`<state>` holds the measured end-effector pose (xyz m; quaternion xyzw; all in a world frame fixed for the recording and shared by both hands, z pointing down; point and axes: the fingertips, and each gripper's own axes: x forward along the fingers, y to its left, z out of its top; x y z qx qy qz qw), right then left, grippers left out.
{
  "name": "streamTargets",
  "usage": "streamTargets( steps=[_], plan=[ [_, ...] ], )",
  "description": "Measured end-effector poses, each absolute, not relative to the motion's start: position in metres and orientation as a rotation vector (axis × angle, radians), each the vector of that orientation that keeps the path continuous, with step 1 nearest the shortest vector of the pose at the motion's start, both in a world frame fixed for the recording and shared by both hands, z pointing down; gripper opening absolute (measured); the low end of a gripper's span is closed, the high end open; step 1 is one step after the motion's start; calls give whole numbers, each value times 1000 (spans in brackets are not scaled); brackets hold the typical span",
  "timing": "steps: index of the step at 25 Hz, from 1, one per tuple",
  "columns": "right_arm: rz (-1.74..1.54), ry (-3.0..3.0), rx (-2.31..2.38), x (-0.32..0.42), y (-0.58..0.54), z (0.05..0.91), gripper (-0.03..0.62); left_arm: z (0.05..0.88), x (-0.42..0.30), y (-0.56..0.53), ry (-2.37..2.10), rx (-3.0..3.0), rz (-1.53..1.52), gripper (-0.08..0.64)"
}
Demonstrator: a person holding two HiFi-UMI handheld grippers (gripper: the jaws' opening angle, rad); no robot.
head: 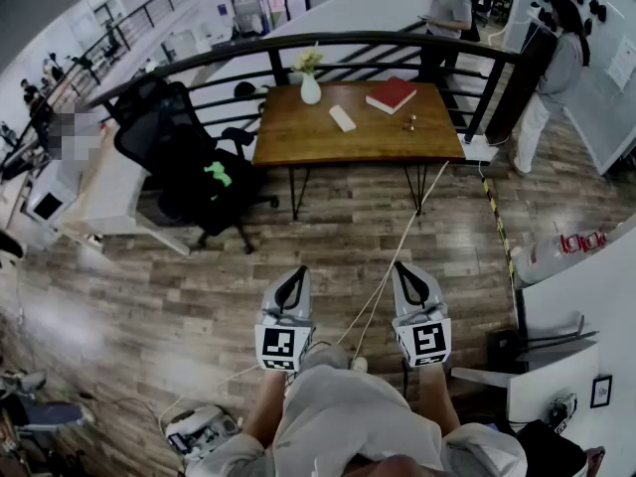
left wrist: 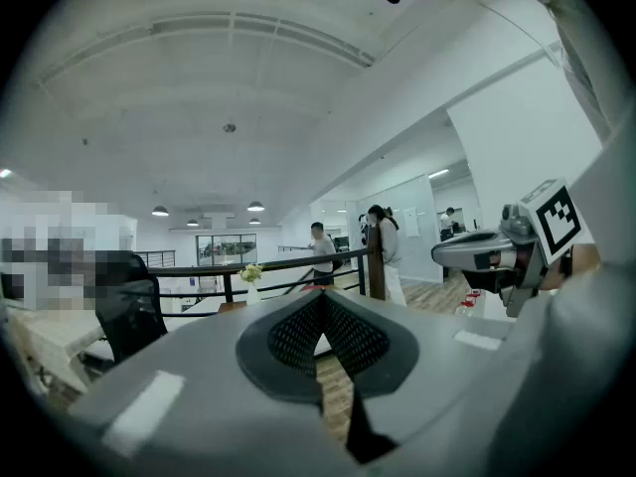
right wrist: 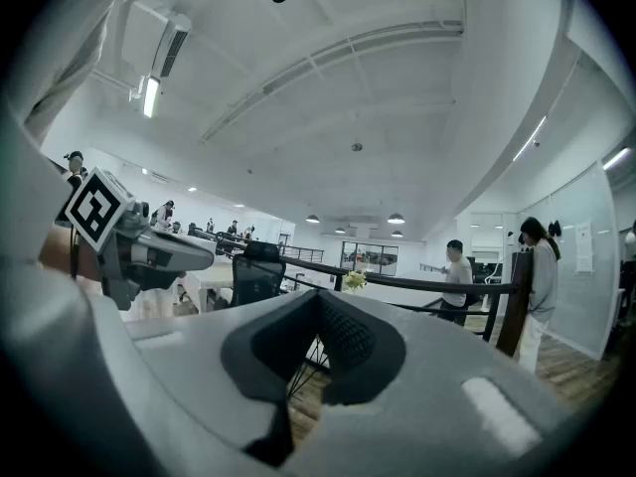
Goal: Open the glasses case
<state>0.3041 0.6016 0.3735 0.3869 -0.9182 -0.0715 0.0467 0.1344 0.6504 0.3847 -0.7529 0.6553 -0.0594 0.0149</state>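
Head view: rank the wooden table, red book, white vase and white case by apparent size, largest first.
1. wooden table, by far the largest.
2. red book.
3. white vase and white case: these look about alike, so I won't rank them. All three stand on the same table, so nearness hardly skews this.

Head view: white oblong thing (head: 342, 118) on the table (head: 298, 142) at 12 o'clock is too small to tell if it's the glasses case. Small dark item (head: 409, 122) at its 3 o'clock can't be identified. Can't tell what the green object (head: 217, 175) on the office chair (head: 184, 152) at 10 o'clock is. Standing person (head: 449, 10) at 1 o'clock has head cut by the top edge. Wearer's torso (head: 358, 415) at 6 o'clock is cut by the bottom edge and hides both hands; only the fronts of left gripper (head: 294, 278) and right gripper (head: 405, 274) show.

Gripper views: each gripper's body hides nearly all the table; only the vase (left wrist: 251, 288) (right wrist: 354, 281) clears it, 12 o'clock.
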Motion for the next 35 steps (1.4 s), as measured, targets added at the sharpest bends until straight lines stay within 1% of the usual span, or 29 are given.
streamTargets(
  steps=[6,14,25,30,35],
  plan=[
    [-205,-2852,1163,295,588,369,3,382,136,636,2030,-2342,-176,20],
    [-183,-2807,1186,269,531,388,5,392,105,572,2027,-2331,-168,20],
    [-185,-2794,1161,185,430,379,3,387,40,464,1989,-2395,-146,20],
    [-229,-2774,1190,158,397,373,5,383,15,427,1954,-2416,-112,20],
    [-175,-2744,1210,143,379,382,5,386,-3,405,1956,-2442,-96,20]
  ],
)
